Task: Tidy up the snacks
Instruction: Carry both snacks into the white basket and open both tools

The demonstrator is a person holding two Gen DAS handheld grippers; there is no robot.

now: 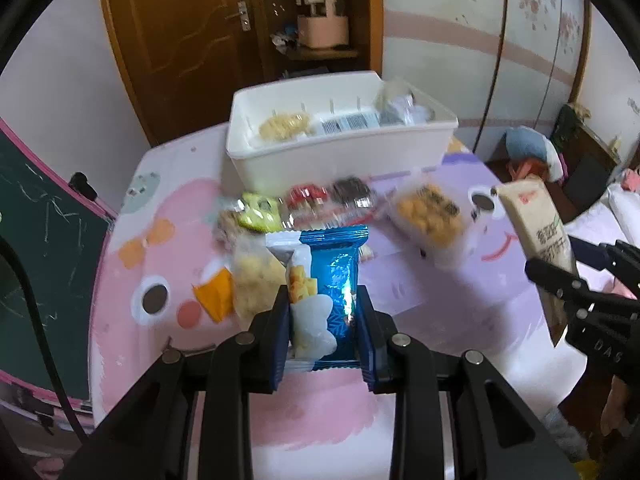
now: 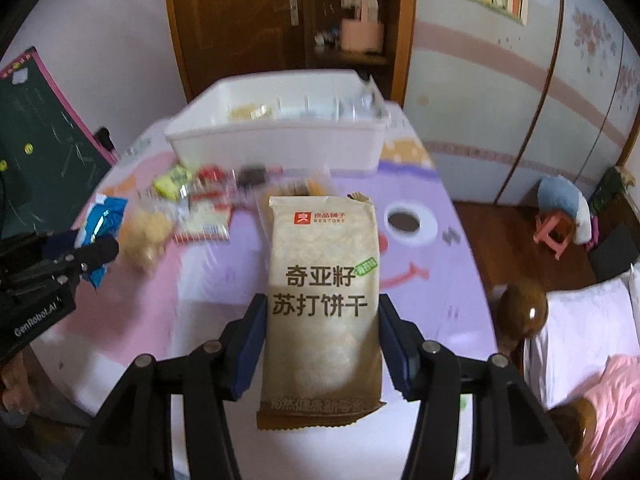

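My left gripper [image 1: 323, 300] is shut on a blue snack packet [image 1: 328, 276] and holds it above the table; the packet also shows in the right wrist view [image 2: 100, 224]. My right gripper [image 2: 322, 308] is shut on a beige soda cracker packet [image 2: 323, 280], which also shows at the right of the left wrist view [image 1: 536, 228]. A white bin [image 1: 340, 156] stands at the table's far side with several snacks in it. Loose snacks lie in front of it: a yellow packet [image 1: 260, 210], a red one [image 1: 308, 196], a dark one [image 1: 354, 192] and an orange cracker pack [image 1: 430, 216].
The table wears a pink and purple cartoon cloth [image 2: 420, 280]. A green chalkboard [image 1: 36, 240] leans at the left. A wooden door and shelf [image 2: 280, 20] stand behind the table. A pink stool [image 2: 556, 228] and a bed [image 2: 588, 320] are at the right.
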